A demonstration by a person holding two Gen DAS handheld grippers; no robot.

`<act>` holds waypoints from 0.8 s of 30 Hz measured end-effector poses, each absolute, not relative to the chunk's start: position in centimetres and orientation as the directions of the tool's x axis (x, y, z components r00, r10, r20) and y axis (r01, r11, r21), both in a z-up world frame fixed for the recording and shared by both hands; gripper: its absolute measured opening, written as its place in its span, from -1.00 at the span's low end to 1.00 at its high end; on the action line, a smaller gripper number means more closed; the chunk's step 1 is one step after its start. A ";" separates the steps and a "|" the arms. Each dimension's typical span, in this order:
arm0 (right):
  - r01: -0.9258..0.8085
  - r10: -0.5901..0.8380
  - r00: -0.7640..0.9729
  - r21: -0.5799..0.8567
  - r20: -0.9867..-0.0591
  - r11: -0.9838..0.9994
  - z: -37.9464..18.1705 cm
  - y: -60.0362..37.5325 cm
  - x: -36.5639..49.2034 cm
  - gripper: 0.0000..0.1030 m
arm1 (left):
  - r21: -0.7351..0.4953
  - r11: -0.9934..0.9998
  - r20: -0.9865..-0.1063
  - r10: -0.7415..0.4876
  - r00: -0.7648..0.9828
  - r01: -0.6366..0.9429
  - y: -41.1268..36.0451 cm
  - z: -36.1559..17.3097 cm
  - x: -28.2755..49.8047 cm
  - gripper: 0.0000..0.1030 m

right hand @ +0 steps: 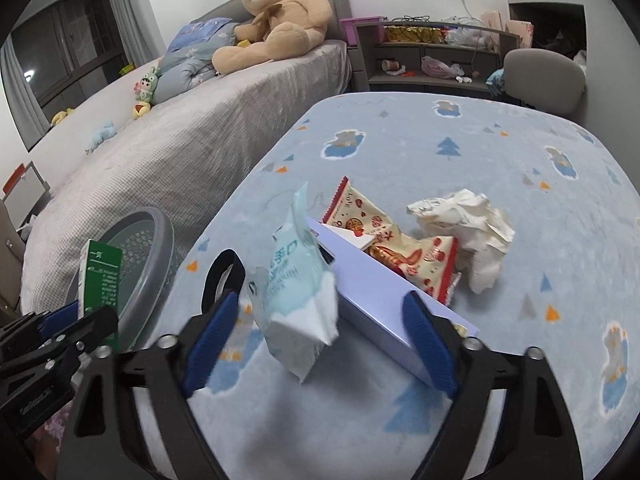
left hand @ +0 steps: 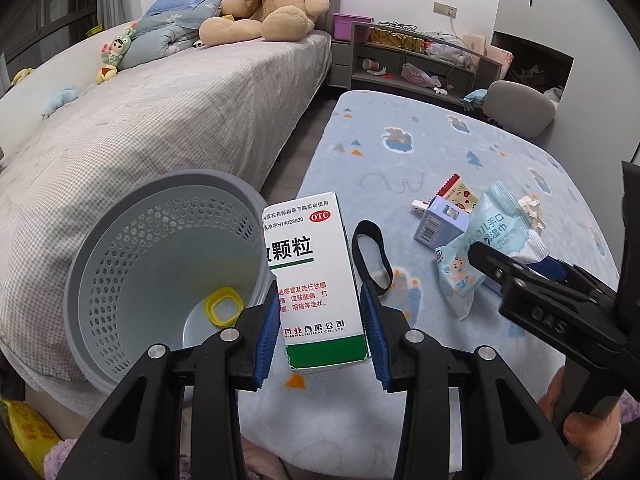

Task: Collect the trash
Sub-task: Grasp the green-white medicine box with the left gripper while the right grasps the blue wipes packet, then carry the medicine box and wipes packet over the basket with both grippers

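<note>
medicine box (left hand: 316, 276): glossy printed cardboard
waste basket (left hand: 160, 272): matt grey plastic, perforated wall
wet-wipes packet (right hand: 296, 292): thin plastic film, probably slightly glossy
crumpled tissue (right hand: 468, 228): soft white paper
blanket (right hand: 500, 152): fleecy cloth
gripper pads (left hand: 266, 332): ribbed blue rubber

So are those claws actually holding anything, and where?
The left claw grips the medicine box by its lower sides. The right claw is open around the wipes pack, holding nothing.
</note>
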State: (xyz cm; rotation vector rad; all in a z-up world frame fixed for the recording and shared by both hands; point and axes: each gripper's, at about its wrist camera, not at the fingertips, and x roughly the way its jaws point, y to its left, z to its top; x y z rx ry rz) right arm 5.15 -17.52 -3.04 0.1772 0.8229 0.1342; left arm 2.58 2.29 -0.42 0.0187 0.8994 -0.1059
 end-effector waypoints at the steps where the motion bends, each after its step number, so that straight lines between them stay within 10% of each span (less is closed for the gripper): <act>1: -0.053 0.184 0.675 0.203 -0.714 0.978 -3.0 -17.3 5.2 0.21 | -0.028 0.995 -0.783 -0.083 0.617 0.099 2.4 -0.4 2.6 -0.25; 5: -0.070 0.192 0.667 0.196 -0.720 0.978 -3.1 -16.8 5.5 -0.36 | -0.028 0.995 -0.784 -0.079 0.616 0.091 2.8 -0.4 2.6 -0.25; 24: -0.118 0.222 0.699 0.196 -0.680 0.973 0.7 -15.1 3.1 -0.36 | -0.004 0.998 -0.752 -0.048 0.658 0.068 5.3 1.0 2.5 -0.25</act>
